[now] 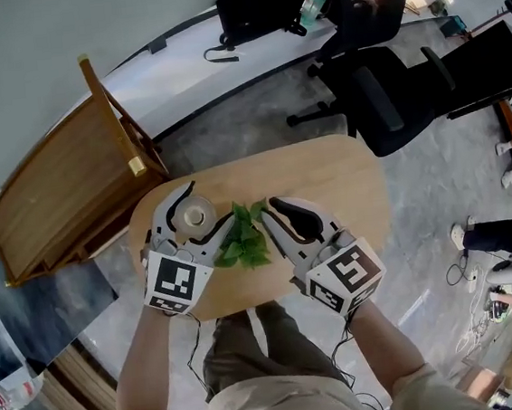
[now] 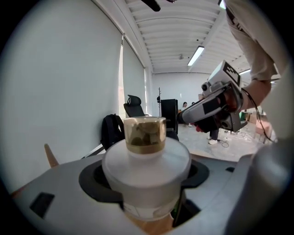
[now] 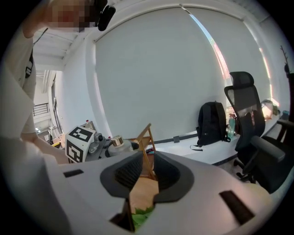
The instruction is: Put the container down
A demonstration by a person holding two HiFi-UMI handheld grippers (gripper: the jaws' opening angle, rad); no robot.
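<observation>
A white frosted container (image 1: 194, 217) with a gold cap (image 2: 145, 134) stands upright between the jaws of my left gripper (image 1: 207, 206), which is shut on its body. Bare wood shows just under it in the left gripper view; I cannot tell whether it rests on the round wooden table (image 1: 345, 190). A sprig of green leaves (image 1: 243, 237) lies on the table between the two grippers. My right gripper (image 1: 275, 207) hovers just right of the leaves, its jaws a narrow gap apart with nothing between the pads; leaves (image 3: 140, 215) show below them.
A folded wooden chair (image 1: 64, 192) leans close to the table's left side. A black office chair (image 1: 390, 94) stands beyond the far right edge. A black backpack (image 1: 262, 3) sits on the white bench behind. A person's legs (image 1: 500, 236) are at the right.
</observation>
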